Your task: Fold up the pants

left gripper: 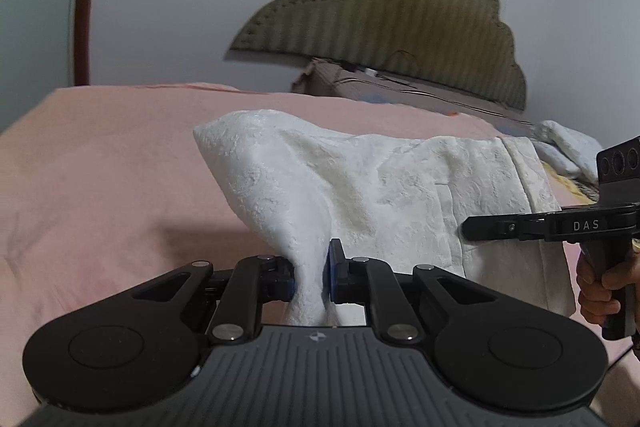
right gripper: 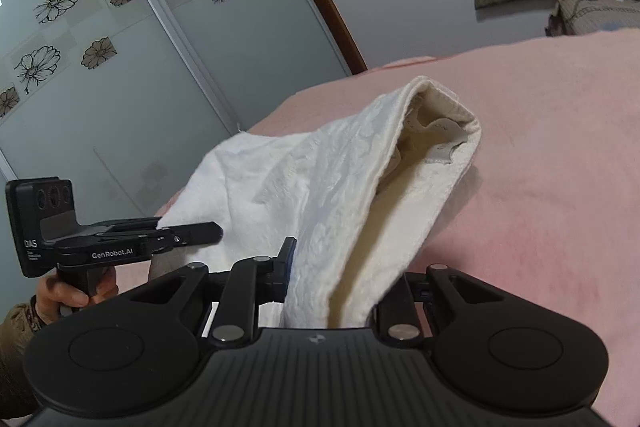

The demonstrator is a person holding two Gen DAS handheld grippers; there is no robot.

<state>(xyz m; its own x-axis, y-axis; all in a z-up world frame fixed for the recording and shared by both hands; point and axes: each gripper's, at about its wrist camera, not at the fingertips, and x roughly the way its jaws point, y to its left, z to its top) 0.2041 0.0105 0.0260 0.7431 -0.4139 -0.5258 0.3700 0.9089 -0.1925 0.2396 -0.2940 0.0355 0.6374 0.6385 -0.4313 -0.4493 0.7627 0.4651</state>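
While a padded olive headboard (left gripper: 400, 15) leans on the wall past the far edge of the bed (left gripper: 100, 167) and a flower-printed sliding wardrobe door (right gripper: 100, 47) stands beyond its other side, nothing blocks the pink cover. A pale bundle of cloth (left gripper: 568, 143) lies at the bed's far corner. White textured pants (left gripper: 340, 179) hang lifted above the bed's middle, bunched and creased, their cream lining showing. Left tongs (left gripper: 312, 277) pinch one edge; right tongs (right gripper: 340, 279) are clamped on the other.
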